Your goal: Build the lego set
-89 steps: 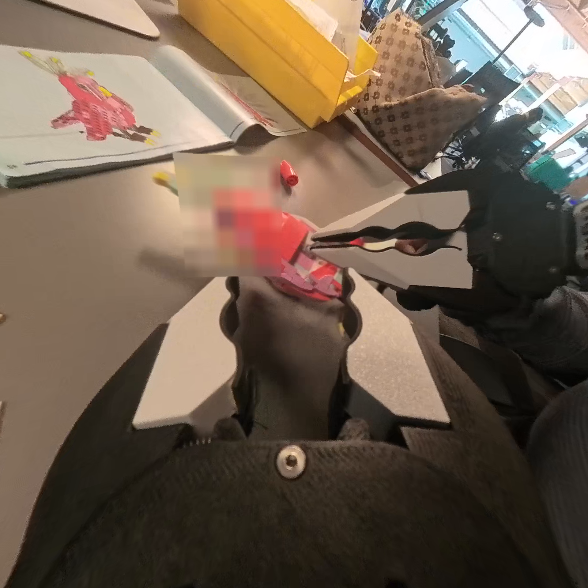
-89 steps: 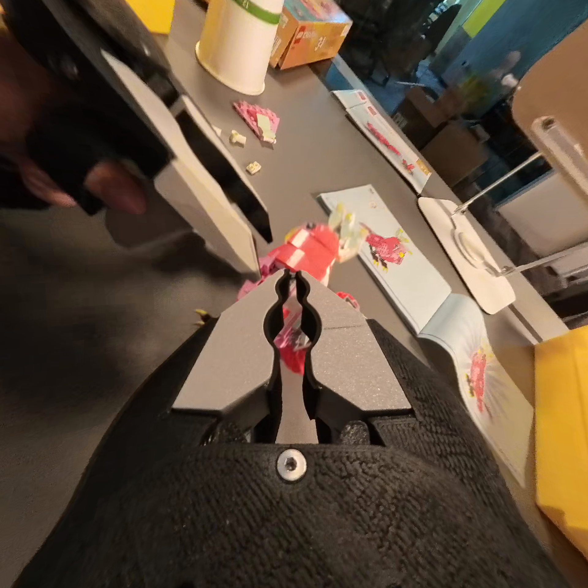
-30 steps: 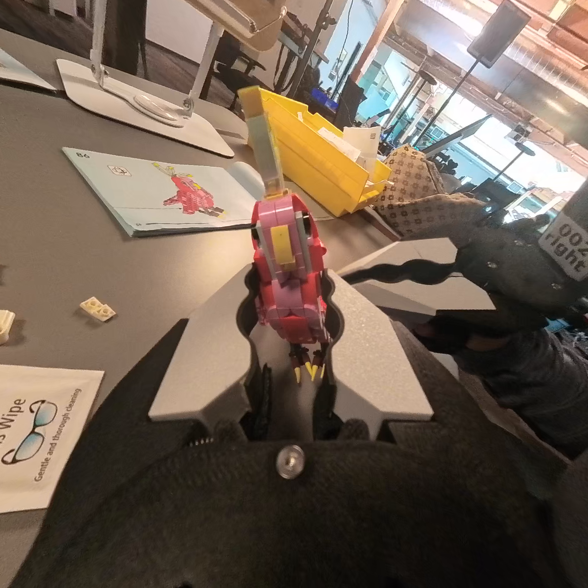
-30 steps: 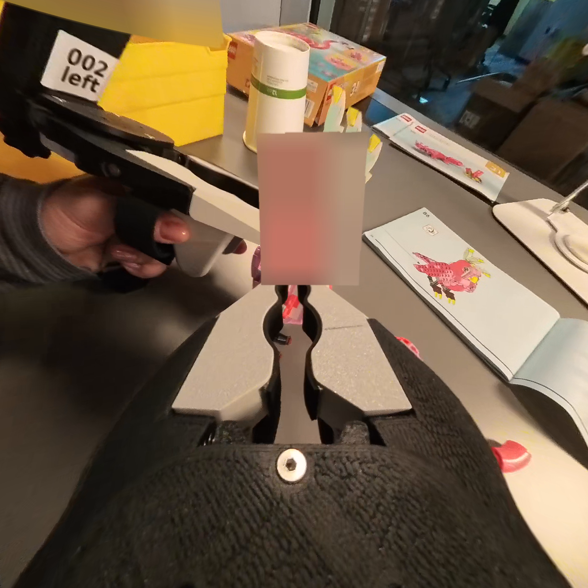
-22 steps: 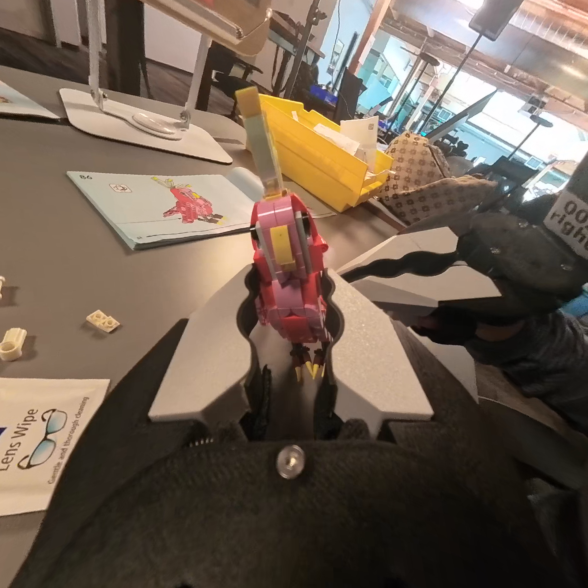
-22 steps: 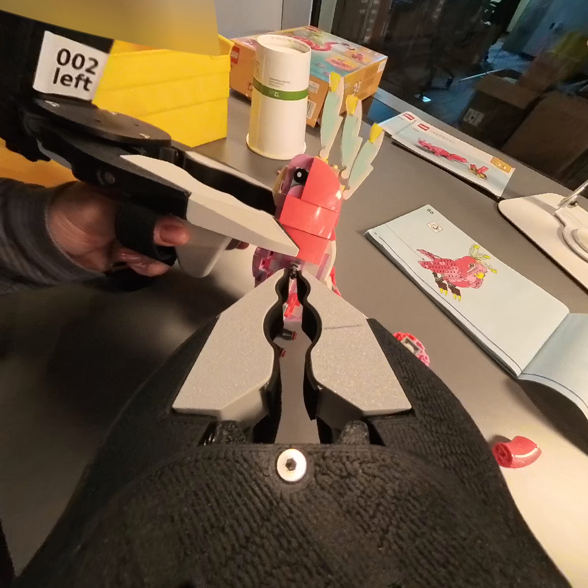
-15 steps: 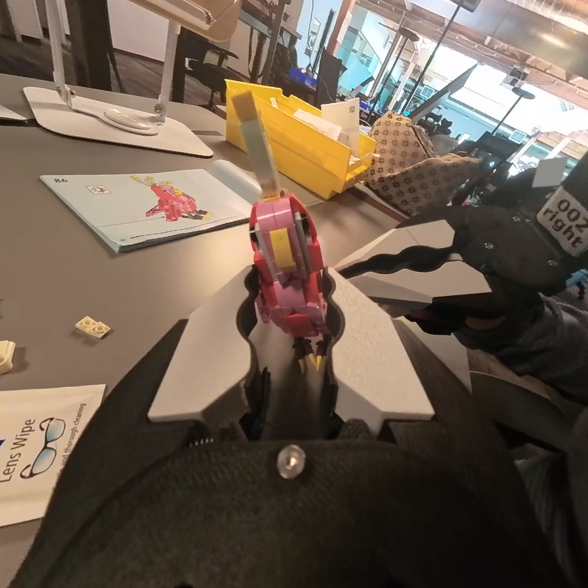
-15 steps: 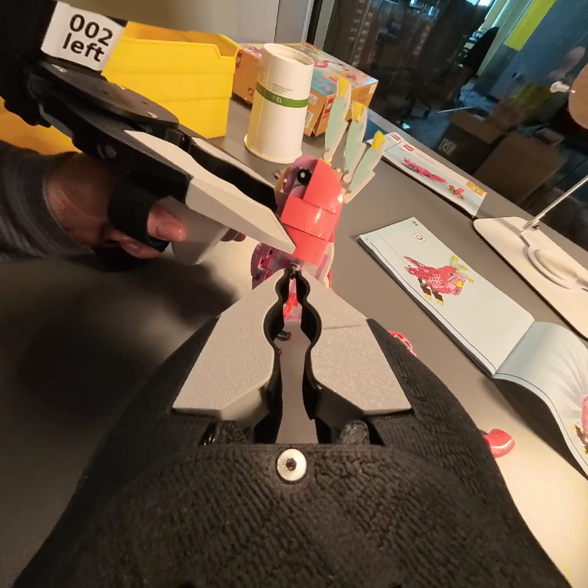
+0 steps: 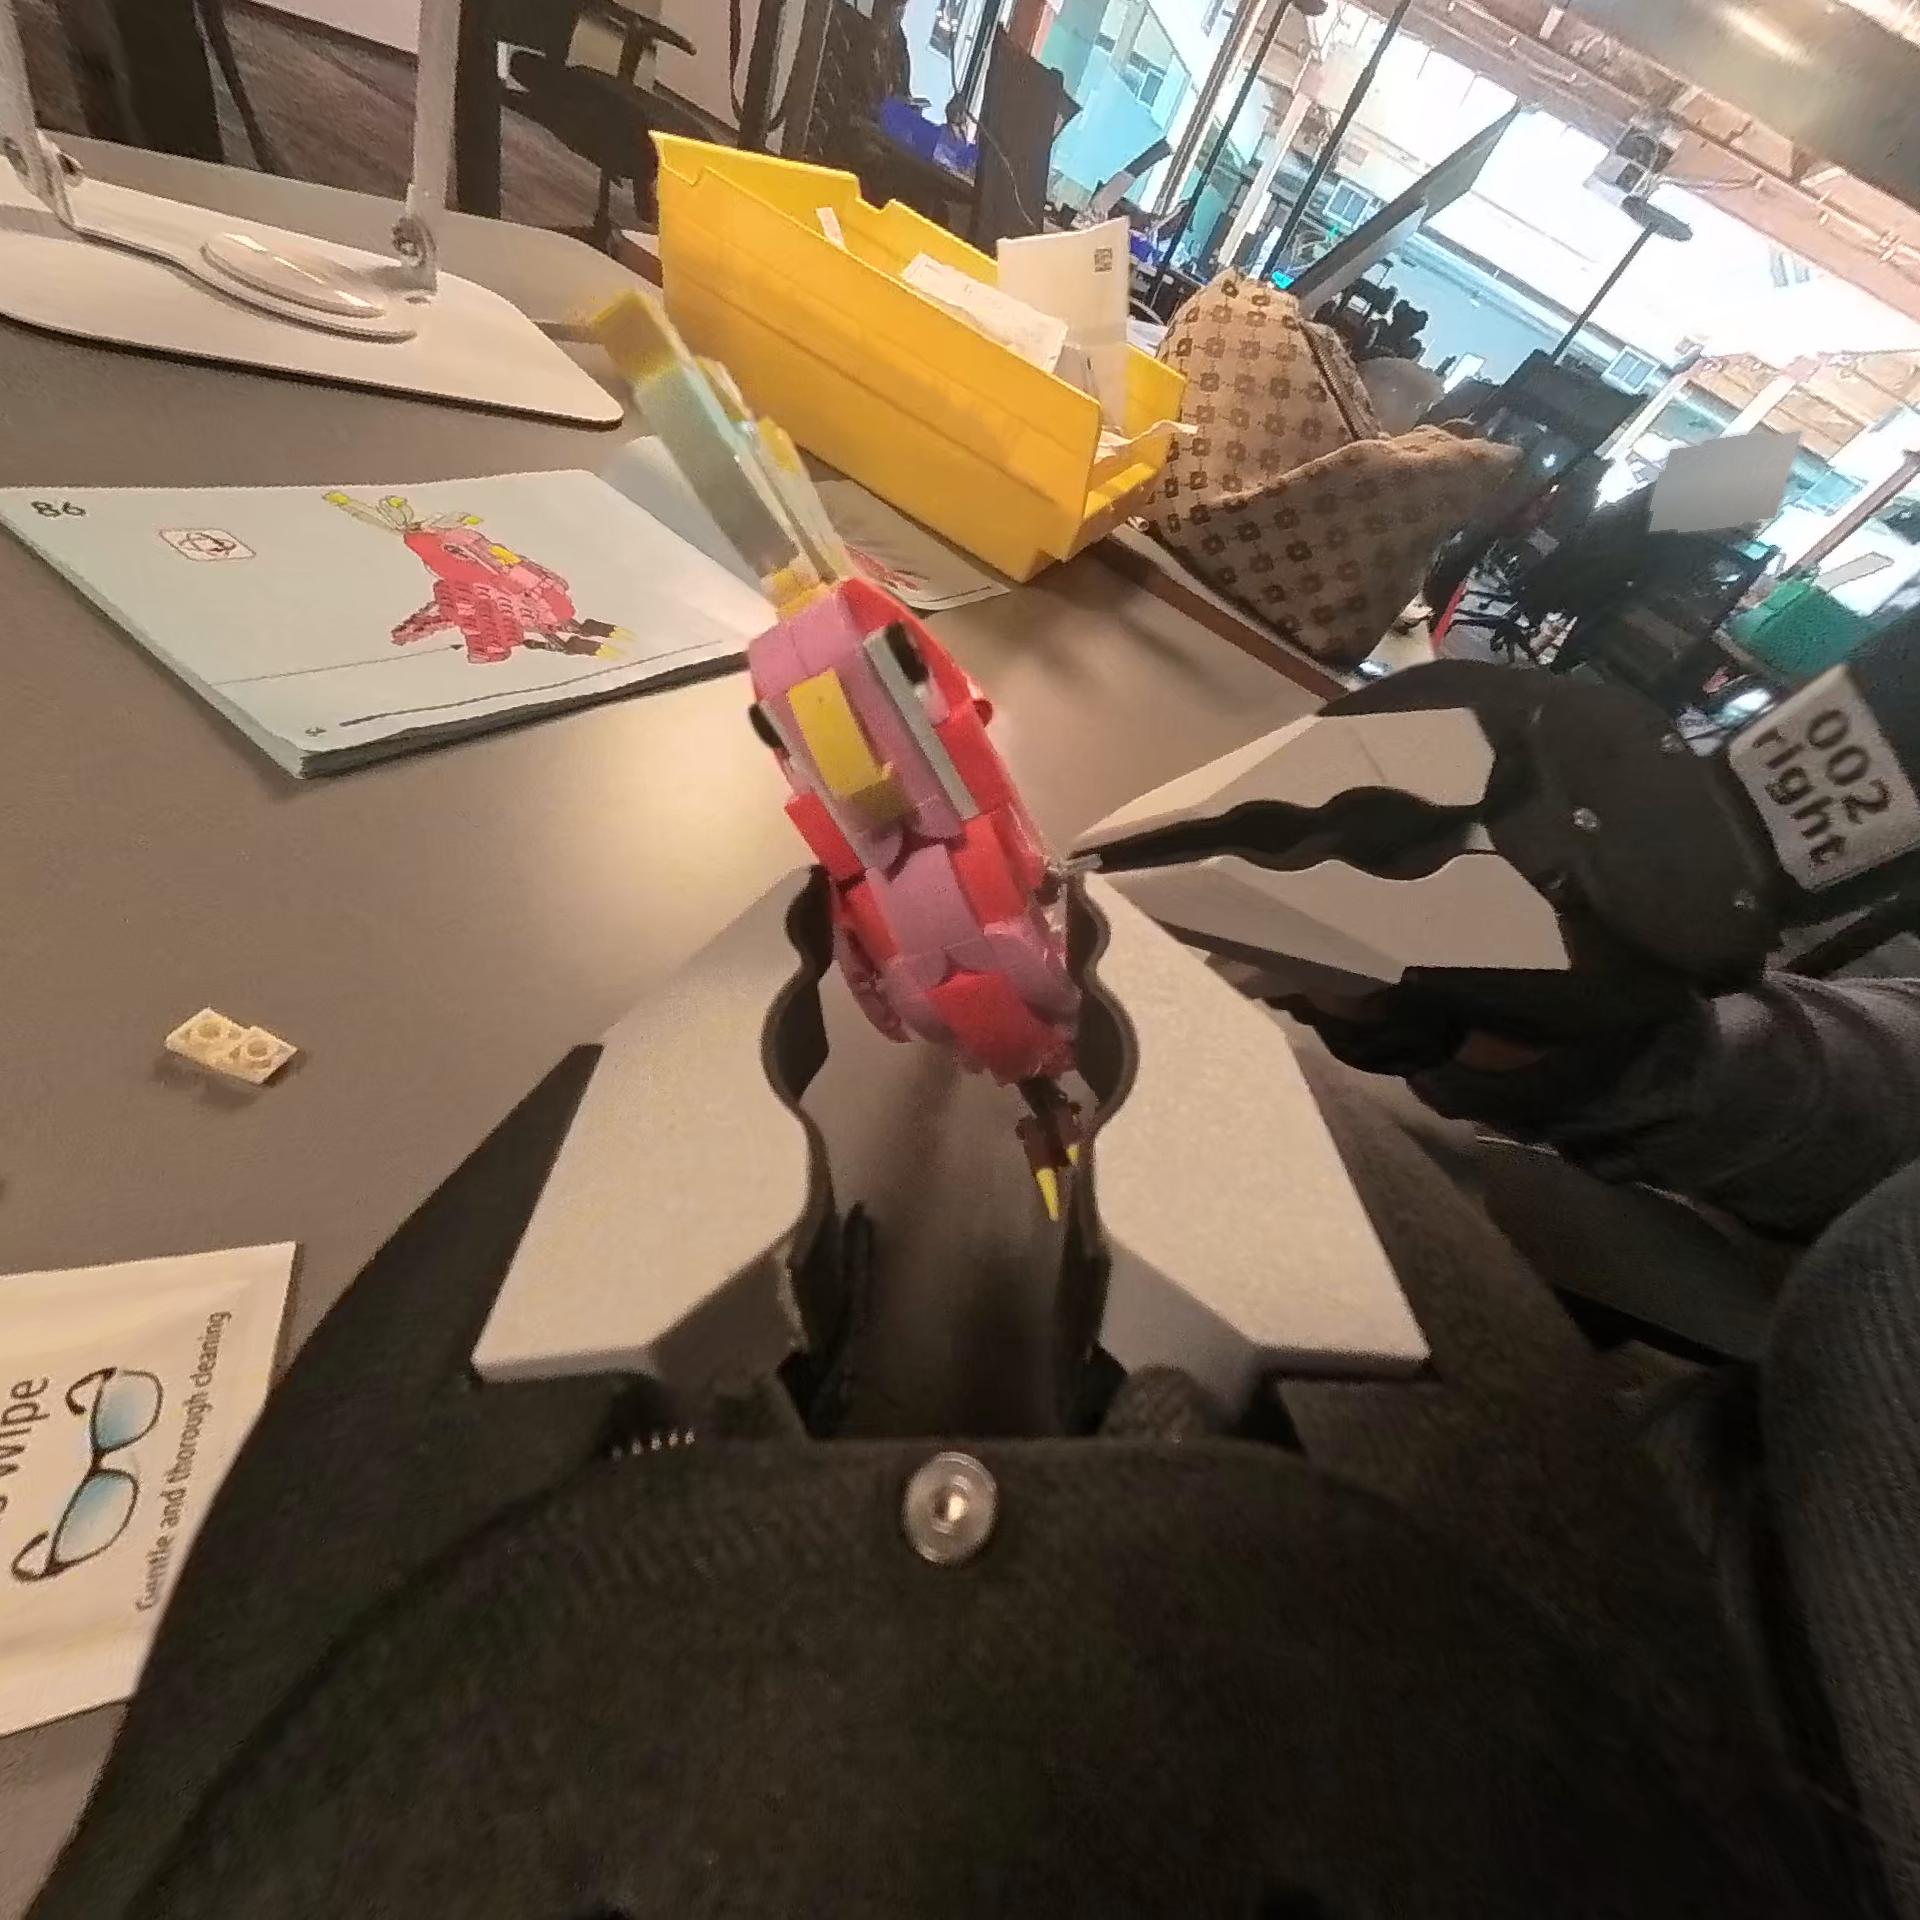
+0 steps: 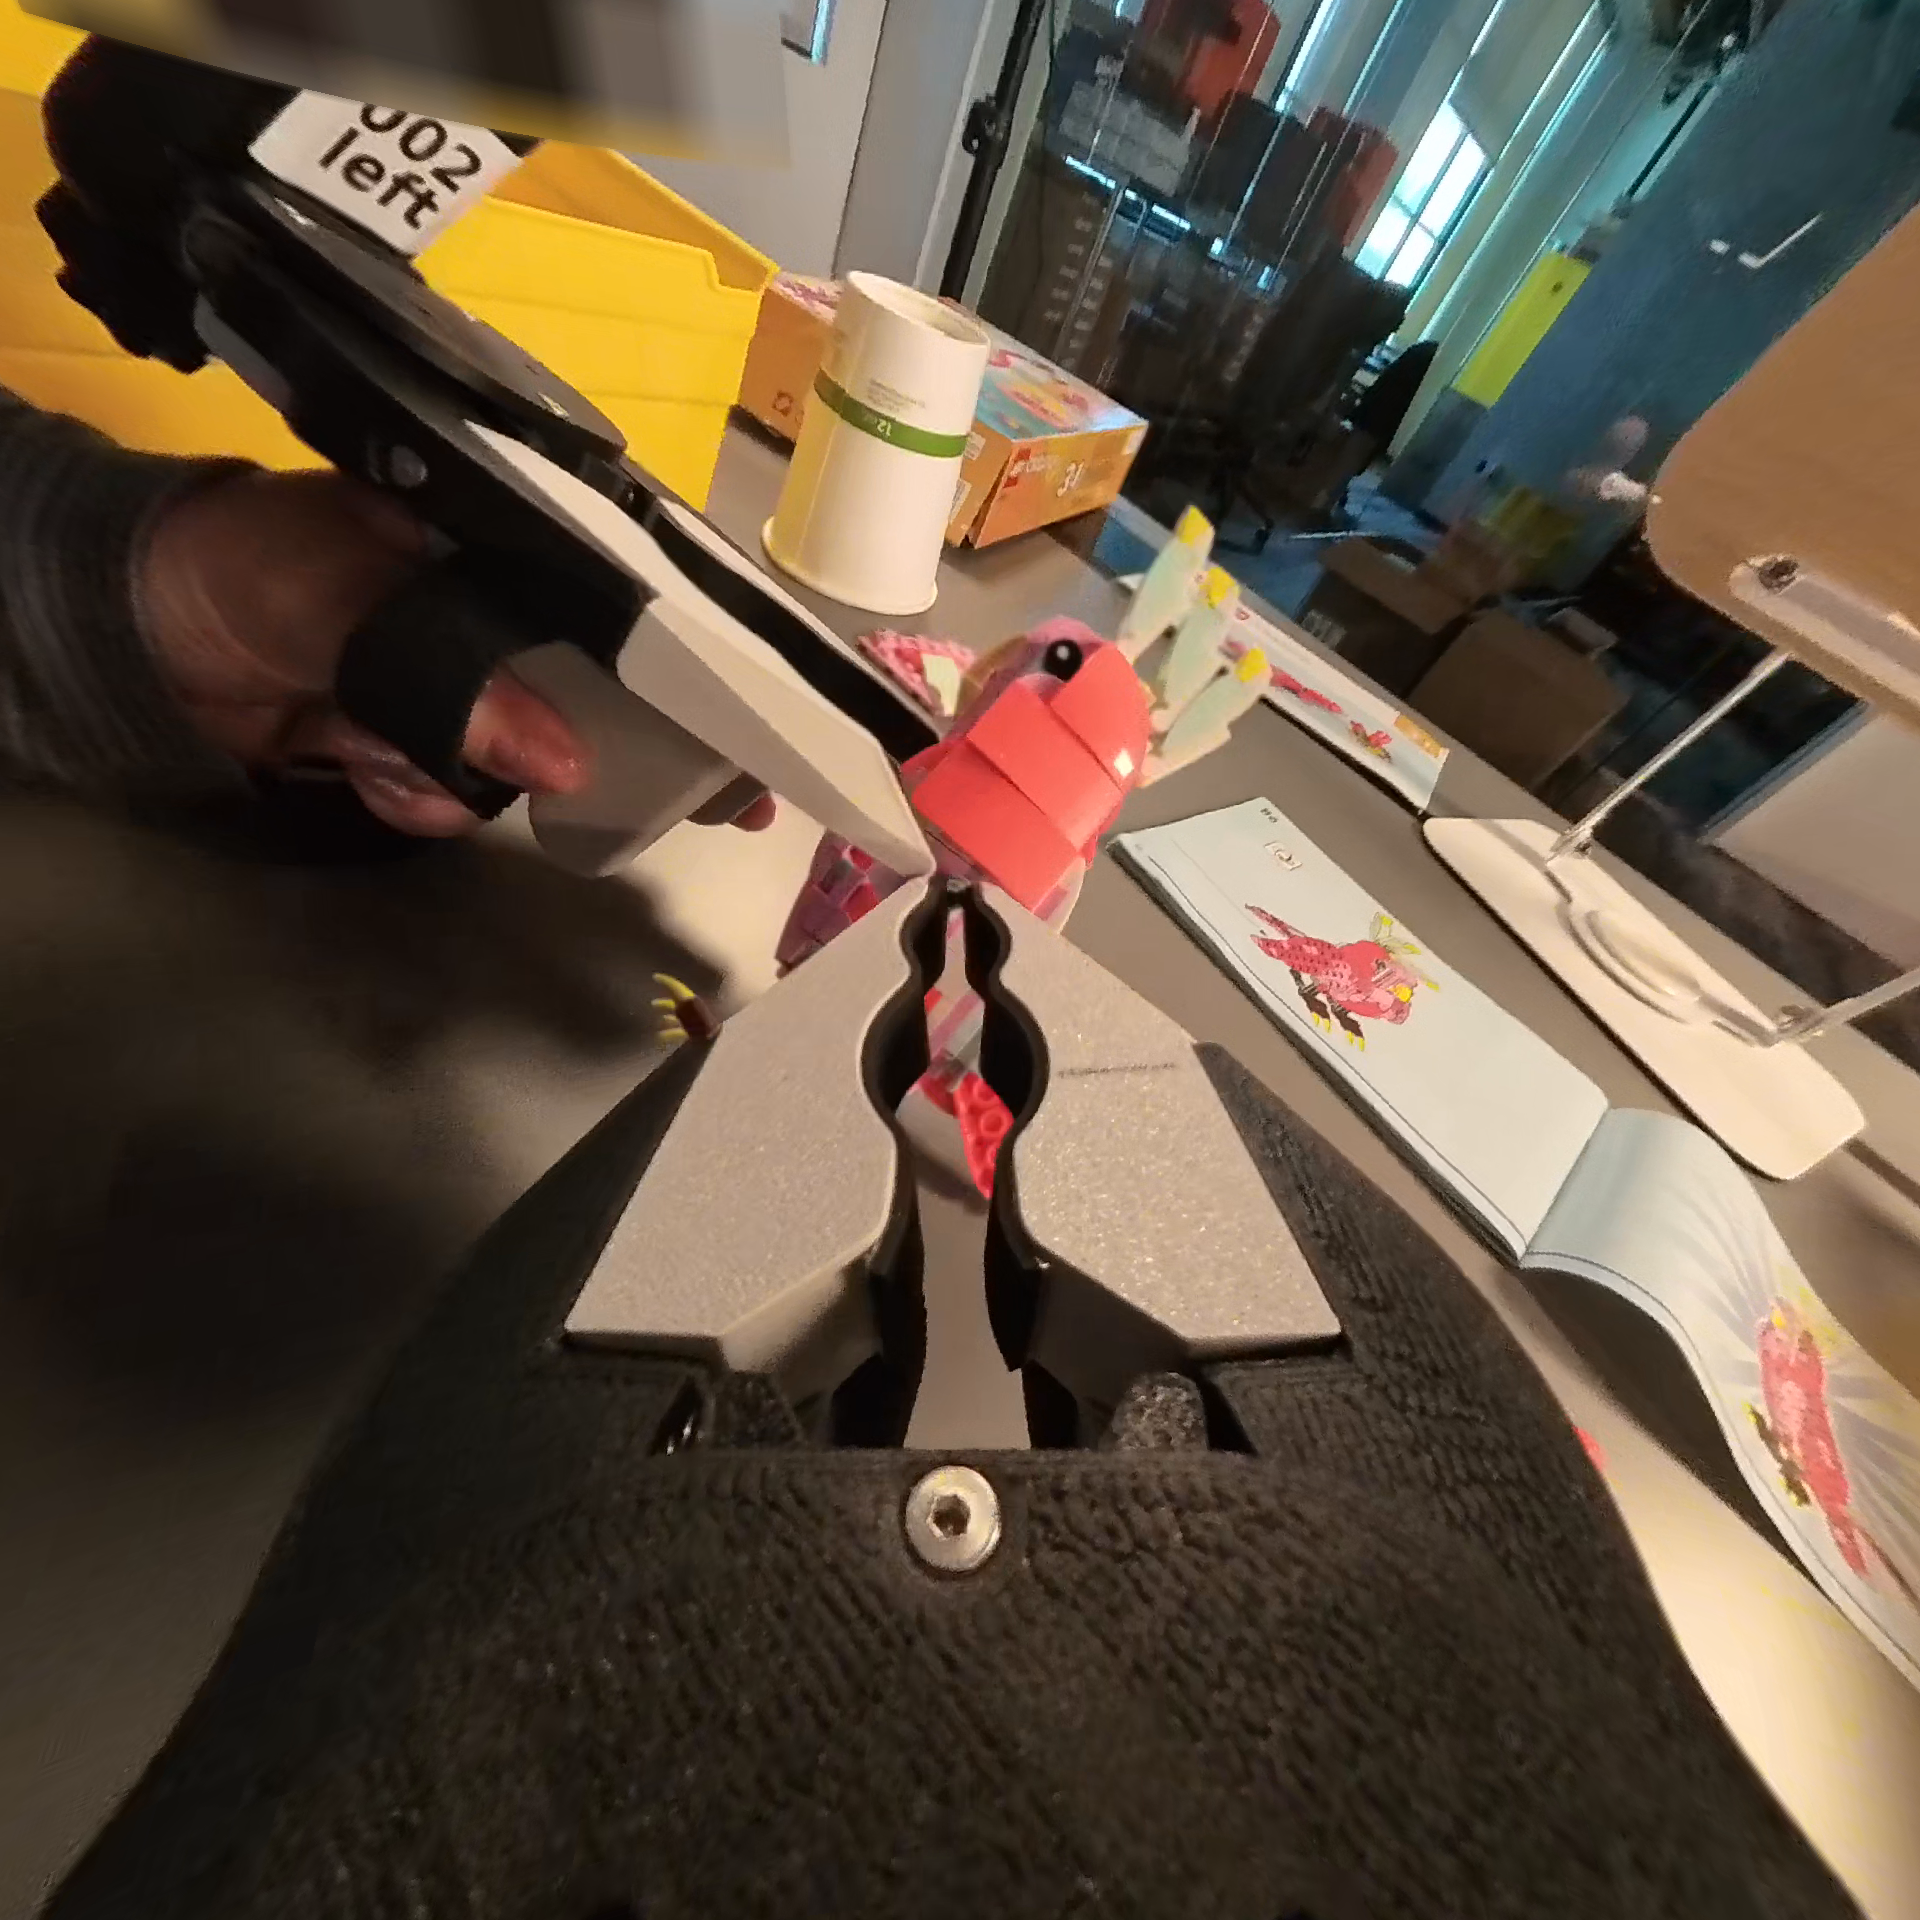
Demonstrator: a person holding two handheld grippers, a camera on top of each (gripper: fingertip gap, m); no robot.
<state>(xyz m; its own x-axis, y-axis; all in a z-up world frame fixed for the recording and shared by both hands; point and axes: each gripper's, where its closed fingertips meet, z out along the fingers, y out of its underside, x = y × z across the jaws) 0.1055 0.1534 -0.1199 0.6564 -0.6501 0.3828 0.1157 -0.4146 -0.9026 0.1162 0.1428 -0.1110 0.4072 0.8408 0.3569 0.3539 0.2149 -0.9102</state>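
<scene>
Printed writing marks both gripper tags [image 9: 1829, 790], booklet [image 9: 312, 603], packet [image 9: 104, 1455].

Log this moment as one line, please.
left gripper: around tilted bird, pad contact unclear | right gripper: shut, tips at bird's side | booklet: open behind

Each gripper has a black, coarse-textured body with one silver screw [image 9: 950, 1505] set centrally below two pale grey fingers [image 9: 665, 1184] whose inner edges are black and wavy. A white sticker [image 9: 1829, 788] with dark writing sits on the right gripper [image 9: 1081, 860], another on the left gripper [image 10: 914, 831]. Black fingerless gloves [image 10: 436, 665] and grey knit sleeves [image 10: 52, 582] cover the person's hands and wrists.
</scene>
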